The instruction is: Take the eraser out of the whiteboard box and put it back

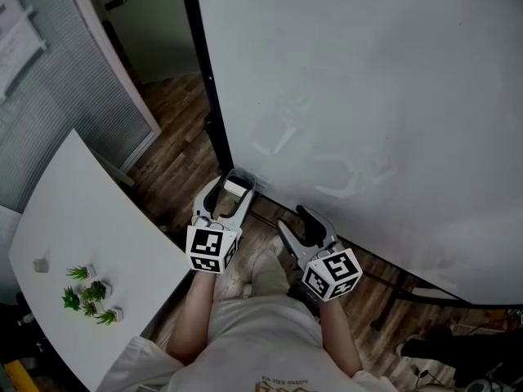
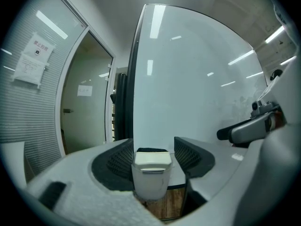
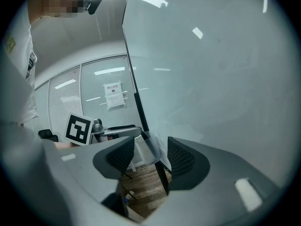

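The white eraser (image 1: pixel 238 189) stands upright in a small clear box (image 3: pixel 154 150) fixed at the whiteboard's (image 1: pixel 368 96) lower left corner. My left gripper (image 1: pixel 234 184) reaches level at the box, with the eraser (image 2: pixel 151 173) between its jaws. A thin gap shows beside the right pad, so the pads do not visibly press on it. In the right gripper view the eraser (image 3: pixel 140 147) shows inside the box, with the left gripper (image 3: pixel 117 130) beside it. My right gripper (image 1: pixel 292 219) hangs open and empty a little to the right, pointing at the board's lower edge.
A white table (image 1: pixel 82 235) with small green plants (image 1: pixel 88 296) stands at the left. Behind it is a glass partition with blinds (image 1: pixel 49 96). The whiteboard's black post (image 1: pixel 208 80) and stand feet (image 1: pixel 392 300) rest on the wood floor (image 1: pixel 176 113). A doorway (image 2: pixel 87 112) lies left of the board.
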`<state>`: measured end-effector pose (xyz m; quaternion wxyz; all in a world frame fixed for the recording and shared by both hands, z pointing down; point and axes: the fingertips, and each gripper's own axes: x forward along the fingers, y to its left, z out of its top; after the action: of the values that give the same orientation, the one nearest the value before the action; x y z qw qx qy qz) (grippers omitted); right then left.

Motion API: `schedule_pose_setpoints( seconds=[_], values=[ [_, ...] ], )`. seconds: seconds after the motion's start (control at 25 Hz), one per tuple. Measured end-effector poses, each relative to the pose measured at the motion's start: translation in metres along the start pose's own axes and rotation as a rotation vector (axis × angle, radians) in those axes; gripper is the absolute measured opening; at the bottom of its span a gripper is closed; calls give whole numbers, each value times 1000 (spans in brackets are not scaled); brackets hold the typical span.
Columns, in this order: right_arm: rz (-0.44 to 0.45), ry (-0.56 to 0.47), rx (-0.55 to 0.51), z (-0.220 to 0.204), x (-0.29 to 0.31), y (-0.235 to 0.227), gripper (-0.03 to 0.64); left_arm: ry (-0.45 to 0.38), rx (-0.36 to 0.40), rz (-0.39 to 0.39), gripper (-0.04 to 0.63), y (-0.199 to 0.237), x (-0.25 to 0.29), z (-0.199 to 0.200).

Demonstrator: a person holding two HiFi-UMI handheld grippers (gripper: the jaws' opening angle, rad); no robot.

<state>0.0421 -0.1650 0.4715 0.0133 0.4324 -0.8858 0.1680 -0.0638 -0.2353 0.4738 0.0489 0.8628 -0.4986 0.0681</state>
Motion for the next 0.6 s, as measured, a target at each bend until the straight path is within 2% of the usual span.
schedule_pose_setpoints(
  seconds=[0.36, 0.6],
  values=[
    [4, -24, -20, 6, -9, 11, 218, -16, 32, -12, 242, -10, -17, 10],
    [-4, -47, -37, 12, -16, 17, 213, -28, 34, 9, 185, -10, -31, 14]
  ],
)
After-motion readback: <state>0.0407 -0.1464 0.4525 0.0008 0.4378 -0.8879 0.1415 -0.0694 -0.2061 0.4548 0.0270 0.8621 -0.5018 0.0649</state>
